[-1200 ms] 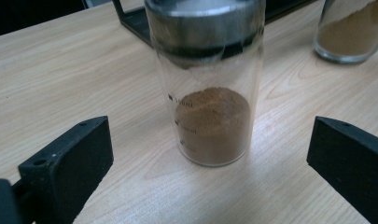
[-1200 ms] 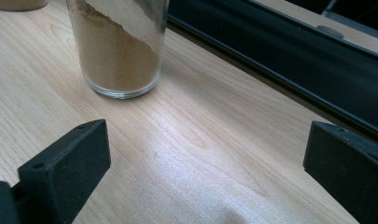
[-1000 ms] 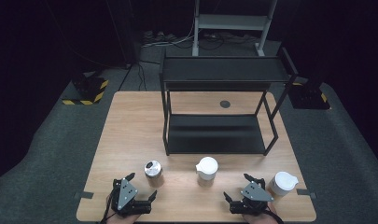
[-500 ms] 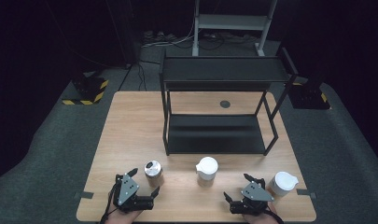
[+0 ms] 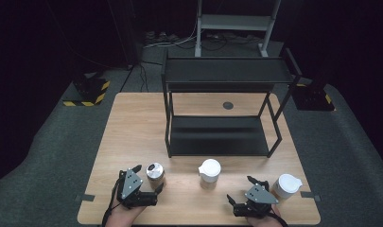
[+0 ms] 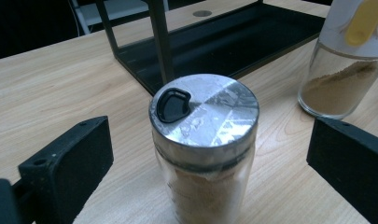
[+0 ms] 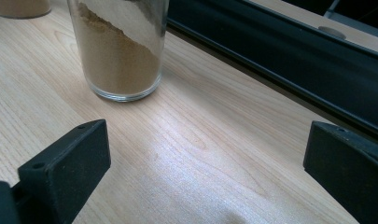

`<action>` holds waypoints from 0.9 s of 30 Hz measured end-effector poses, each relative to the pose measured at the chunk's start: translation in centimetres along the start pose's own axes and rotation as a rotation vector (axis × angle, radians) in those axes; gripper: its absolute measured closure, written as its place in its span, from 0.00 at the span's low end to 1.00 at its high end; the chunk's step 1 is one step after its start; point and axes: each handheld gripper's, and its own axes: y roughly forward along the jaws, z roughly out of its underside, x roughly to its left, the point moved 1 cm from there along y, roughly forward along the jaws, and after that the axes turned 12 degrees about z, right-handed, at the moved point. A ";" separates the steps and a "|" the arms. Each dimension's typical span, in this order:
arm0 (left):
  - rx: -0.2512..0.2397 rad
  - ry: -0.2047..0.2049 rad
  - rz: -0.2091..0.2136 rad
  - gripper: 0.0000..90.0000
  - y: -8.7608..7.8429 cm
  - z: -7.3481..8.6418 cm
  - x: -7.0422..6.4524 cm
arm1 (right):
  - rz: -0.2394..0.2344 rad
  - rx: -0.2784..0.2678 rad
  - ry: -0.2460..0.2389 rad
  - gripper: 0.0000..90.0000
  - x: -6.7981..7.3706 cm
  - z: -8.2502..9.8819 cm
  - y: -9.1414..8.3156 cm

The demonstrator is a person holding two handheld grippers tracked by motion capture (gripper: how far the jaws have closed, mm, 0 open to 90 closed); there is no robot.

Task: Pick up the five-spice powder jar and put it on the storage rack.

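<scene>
Advanced since the earlier frame, the left gripper (image 5: 146, 178) now brackets the metal-lidded spice jar (image 5: 155, 173) — jaws spread wide, one on each side, neither touching the glass. That jar stands on the table (image 5: 132, 137) just in front of the black rack (image 5: 217, 142). Closing would plausibly complete the grasp. Right gripper (image 5: 243, 191) — unmoved, also wide open, between two white-capped jars (image 5: 210, 172).
</scene>
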 end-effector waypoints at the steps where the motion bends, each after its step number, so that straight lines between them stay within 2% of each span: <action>1: -0.004 -0.005 0.003 0.03 0.0 0.0 0.1 | -0.001 0.000 0.003 0.00 0.0 0.0 0.0; 7: 0.004 -0.010 0.016 0.08 0.4 -0.2 0.5 | -0.003 0.001 0.006 0.00 -0.1 0.0 0.0; 10: 0.016 0.007 0.026 0.12 0.5 -0.6 0.5 | -0.003 0.000 0.006 0.00 -0.1 0.0 0.0; 17: 0.031 0.024 0.009 0.24 0.7 -0.9 0.5 | -0.004 0.000 0.008 0.00 -0.1 0.0 0.0; 19: 0.039 0.030 0.018 0.27 0.8 -1.0 0.7 | -0.004 0.000 0.011 0.00 -0.1 0.0 0.0; 24: 0.039 0.014 0.020 0.32 1.0 -0.9 1.0 | -0.005 0.000 0.011 0.00 -0.2 0.0 0.0; 25: 0.035 0.000 0.032 0.32 1.1 -0.9 1.3 | -0.005 0.000 0.010 0.00 -0.2 0.0 0.0; 27: 0.034 0.001 0.037 0.34 1.1 -0.8 1.3 | -0.006 0.000 0.009 0.00 -0.2 0.0 0.0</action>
